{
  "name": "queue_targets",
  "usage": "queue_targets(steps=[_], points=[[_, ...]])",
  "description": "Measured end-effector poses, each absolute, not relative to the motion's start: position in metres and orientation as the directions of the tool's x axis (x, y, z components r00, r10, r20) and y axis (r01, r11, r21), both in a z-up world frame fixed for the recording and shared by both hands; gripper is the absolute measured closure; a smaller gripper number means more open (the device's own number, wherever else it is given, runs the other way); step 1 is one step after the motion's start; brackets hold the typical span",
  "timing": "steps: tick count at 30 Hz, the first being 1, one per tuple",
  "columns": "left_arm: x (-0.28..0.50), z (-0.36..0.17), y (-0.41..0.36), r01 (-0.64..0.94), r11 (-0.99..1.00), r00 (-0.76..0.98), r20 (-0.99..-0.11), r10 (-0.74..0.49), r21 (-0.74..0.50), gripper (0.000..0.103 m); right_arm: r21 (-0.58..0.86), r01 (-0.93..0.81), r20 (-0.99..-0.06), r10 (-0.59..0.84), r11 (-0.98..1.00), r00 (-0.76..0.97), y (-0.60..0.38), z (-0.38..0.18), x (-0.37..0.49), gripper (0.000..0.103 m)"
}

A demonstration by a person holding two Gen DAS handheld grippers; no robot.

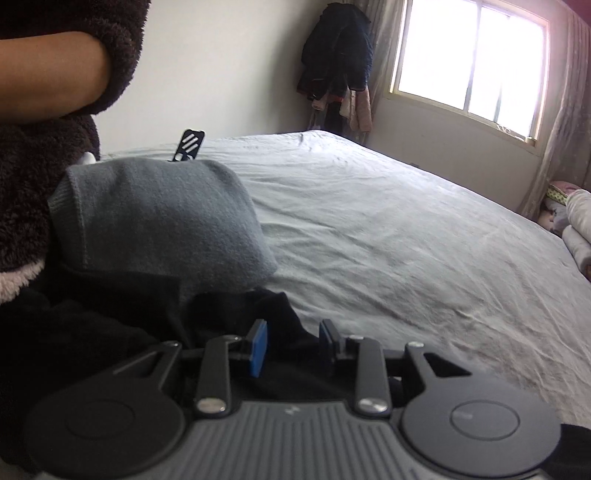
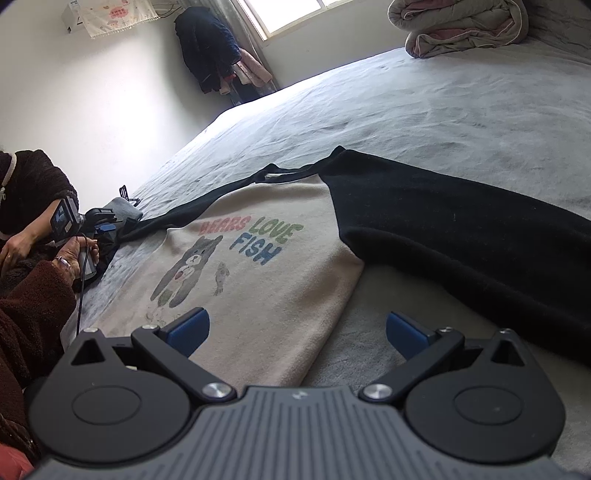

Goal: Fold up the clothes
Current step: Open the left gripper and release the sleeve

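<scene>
A: Black cloth, the sweatshirt's dark sleeve (image 1: pixel 258 306), lies between the left gripper (image 1: pixel 293 345) fingers; the blue pads stand slightly apart and don't press on it.

B: And the right gripper (image 2: pixel 297 332)?

A: Its fingers are spread wide, gripping nothing. The hem of the cream sweatshirt (image 2: pixel 258 266) sits under the left-hand finger, the bear print just ahead, and the other black sleeve (image 2: pixel 461 225) runs off past the right-hand finger.

B: Farther out?

A: A grey folded garment (image 1: pixel 159 218) beyond the left fingers, then the grey bed (image 1: pixel 388 221), with a rolled quilt (image 2: pixel 461 26) at its far end.
</scene>
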State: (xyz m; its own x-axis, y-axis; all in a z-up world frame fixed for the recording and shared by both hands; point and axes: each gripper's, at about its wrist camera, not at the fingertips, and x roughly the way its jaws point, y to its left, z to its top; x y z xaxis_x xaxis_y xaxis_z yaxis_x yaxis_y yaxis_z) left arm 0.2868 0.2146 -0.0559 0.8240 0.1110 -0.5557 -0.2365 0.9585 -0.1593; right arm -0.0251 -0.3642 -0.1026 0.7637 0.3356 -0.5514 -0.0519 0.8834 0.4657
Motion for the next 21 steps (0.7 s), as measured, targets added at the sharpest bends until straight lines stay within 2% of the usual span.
queue_targets(steps=[6, 12, 16, 18, 21], points=[[0.309, -0.077, 0.175, -0.069, 0.973, 0.763, -0.640, -0.090, -0.219, 0.069, 0.462, -0.054, -0.557, 0.336, 0.885, 0.760, -0.364, -0.103, -0.025, 0.000], [0.340, -0.092, 0.153, -0.035, 0.983, 0.746, -0.659, -0.094, -0.180, 0.058, 0.461, -0.044, -0.571, 0.334, 0.886, 0.750, -0.364, -0.106, -0.023, 0.000], [0.361, -0.097, 0.151, -0.052, 0.982, 0.750, -0.657, -0.080, -0.179, 0.055, 0.457, -0.035, -0.581, 0.328, 0.889, 0.745, -0.364, -0.108, -0.021, 0.000], [0.369, -0.096, 0.151, -0.058, 0.977, 0.758, -0.646, -0.091, -0.206, 0.046, 0.456, -0.033, -0.582, 0.327, 0.889, 0.745, -0.364, -0.109, -0.020, 0.000], [0.369, -0.090, 0.146, -0.022, 0.981, 0.774, -0.625, -0.105, -0.193, 0.045, 0.456, -0.032, -0.583, 0.326, 0.889, 0.744, -0.364, -0.109, -0.020, 0.000]])
